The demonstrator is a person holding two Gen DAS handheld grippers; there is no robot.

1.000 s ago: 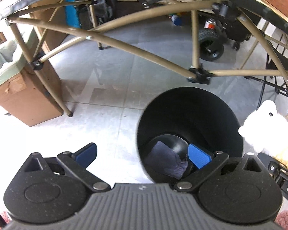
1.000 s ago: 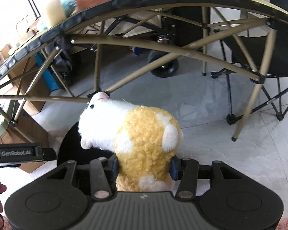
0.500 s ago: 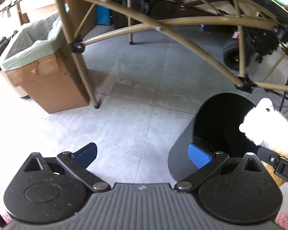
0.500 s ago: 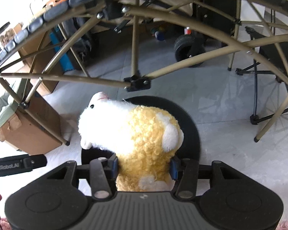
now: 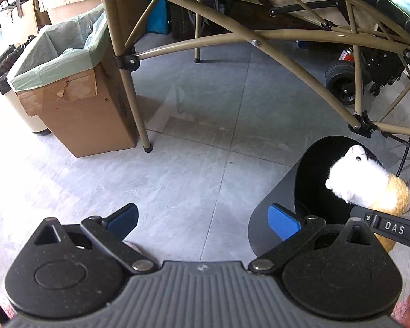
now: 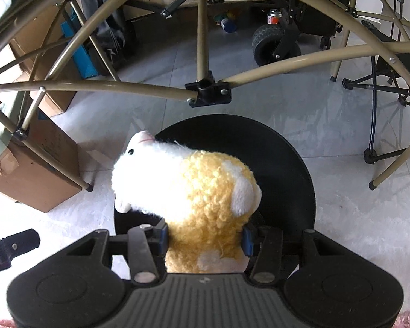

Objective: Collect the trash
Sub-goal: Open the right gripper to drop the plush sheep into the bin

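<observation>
The right gripper (image 6: pixel 205 236) pinches the plush toy (image 6: pixel 194 191) by its yellow lower body, one blue pad pressed into the fleece on each side; a grip low on the body leaves the white head free to point forward and away from the tool, so the toy can fall clear once the pads part. The toy projects past the fingertips and sits directly over the open mouth of the black bin (image 6: pixel 300 164), which stands on the tiled floor just beyond and beneath the gripper; this placement suggests a drop into the bin is the step in hand. The left gripper (image 5: pixel 202 217) holds nothing: its blue pads stand spread wide over bare floor (image 5: pixel 177 169), with the bin's outer wall just behind the right-hand pad, which keeps the empty tool clear of the bin opening. In the left wrist view the toy appears at the far right, above the bin rim. Further out, the tan legs and braces of a folding table frame (image 5: pixel 232 35) cross both views, and a cardboard box lined with a green bag (image 5: pixel 68 82) stands beside one leg. Beyond these lie a black wheel (image 6: pixel 268 43) and stored gear.
</observation>
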